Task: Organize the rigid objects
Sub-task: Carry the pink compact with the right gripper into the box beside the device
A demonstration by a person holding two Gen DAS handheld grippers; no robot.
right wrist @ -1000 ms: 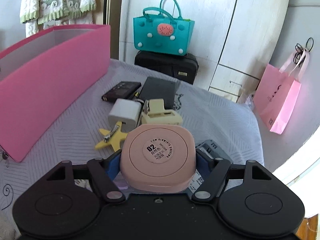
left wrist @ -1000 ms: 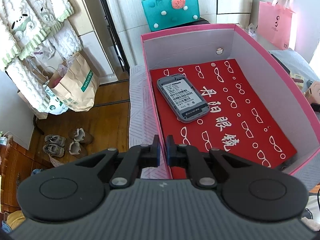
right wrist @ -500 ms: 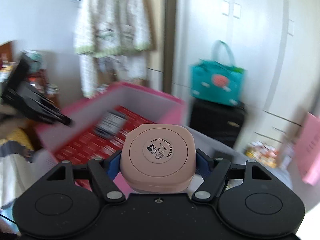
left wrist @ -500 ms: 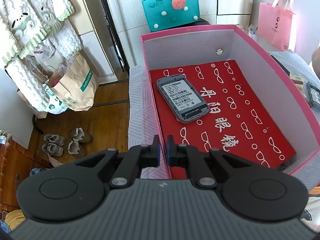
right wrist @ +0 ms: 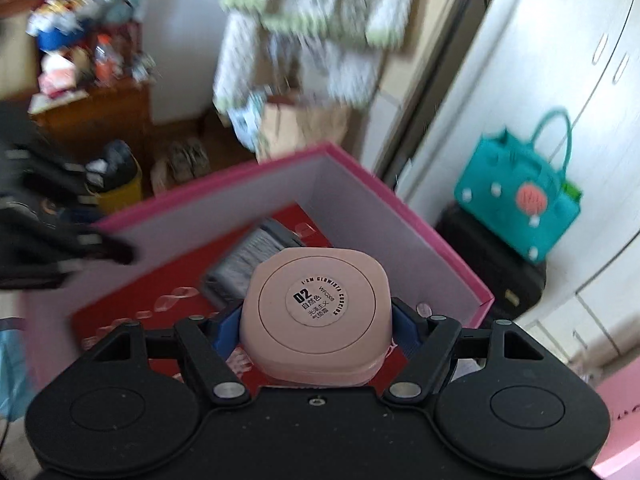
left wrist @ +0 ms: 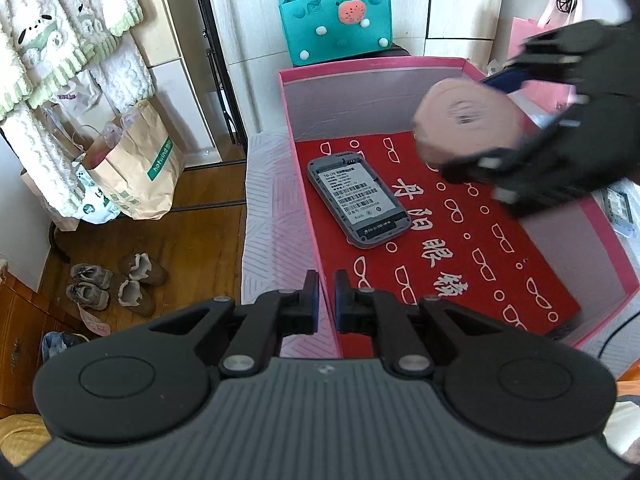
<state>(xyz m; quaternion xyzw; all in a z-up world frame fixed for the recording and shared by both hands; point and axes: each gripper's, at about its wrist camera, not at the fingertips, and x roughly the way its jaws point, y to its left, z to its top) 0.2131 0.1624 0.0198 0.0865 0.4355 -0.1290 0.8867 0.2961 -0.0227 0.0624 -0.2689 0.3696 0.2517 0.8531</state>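
**Pink compact over the box, not yet set down**

Step in hand, by the look of it: carrying the pink compact (right wrist: 316, 316) to the pink box (left wrist: 404, 65) for sorting. Held in the right gripper (right wrist: 316, 320), above the far right part of the box, clear of the red lining (left wrist: 452, 248) and touching nothing below. Blurred in the left wrist view, sharp in the right wrist view, label side up toward the camera.

Already inside: a grey phone-like device (left wrist: 359, 200), back up, lying flat on the lining toward the near-left wall. Bare red floor to its right and toward the near end, so room enough beside it.

Next move, as a judgement: lower the compact onto the bare lining, well apart from the device, level it, then part the fingers only once it rests flat. Risk of a drop from height, or of landing on the device's edge, if released too soon.

Right fingers (right wrist: 224, 330): spread wide, blue pads clamped on the compact's two opposite sides.

Left gripper (left wrist: 326, 300): fingers drawn together with only a thin slit between the pads, straddling the near-left wall of the box. Pads seemingly pinching that wall to steady the box, though actual contact hard to confirm from this angle.
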